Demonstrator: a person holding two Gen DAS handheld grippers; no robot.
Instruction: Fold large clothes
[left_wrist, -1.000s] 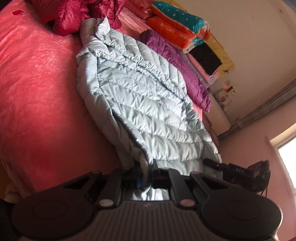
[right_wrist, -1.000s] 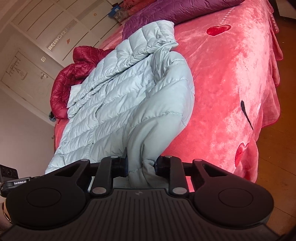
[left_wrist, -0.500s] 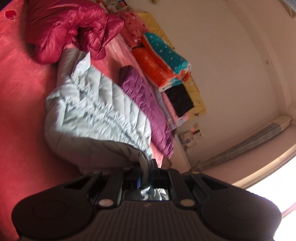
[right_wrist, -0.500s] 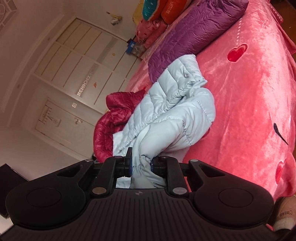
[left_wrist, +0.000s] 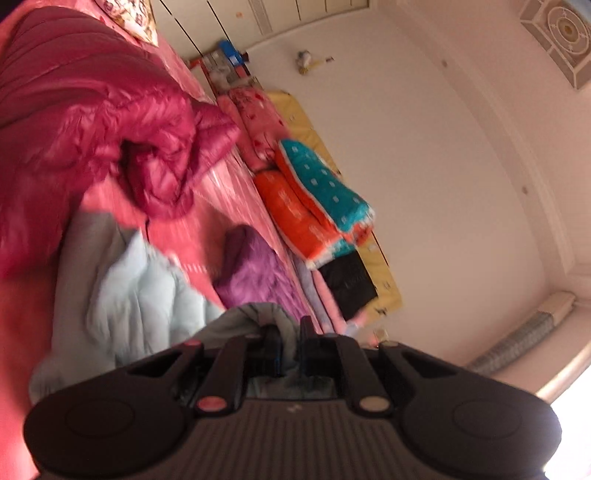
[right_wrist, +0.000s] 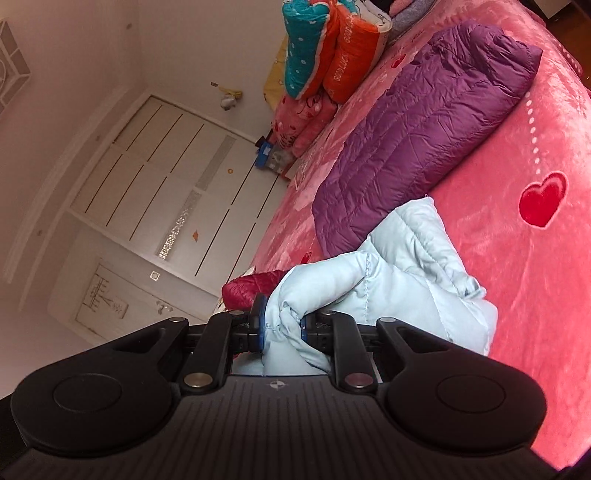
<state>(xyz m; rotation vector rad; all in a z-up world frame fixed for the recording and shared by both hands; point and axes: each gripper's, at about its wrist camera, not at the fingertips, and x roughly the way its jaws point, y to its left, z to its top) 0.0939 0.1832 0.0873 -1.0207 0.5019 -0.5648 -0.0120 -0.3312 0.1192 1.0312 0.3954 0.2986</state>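
Both my tools clamped pale blue jacket (right_wrist: 402, 266) hem: left tool (left_wrist: 290, 349), right tool (right_wrist: 282, 328). Fold needed level carry toward 12 o'clock, clear of purple jacket (right_wrist: 424, 144); left view blurred, grip probably sound.

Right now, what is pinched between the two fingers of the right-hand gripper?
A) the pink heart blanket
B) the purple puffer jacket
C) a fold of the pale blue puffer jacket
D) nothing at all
C: in the right wrist view the right gripper is closed on a bunched fold of the pale blue puffer jacket, while the purple jacket lies apart on the pink bedspread.
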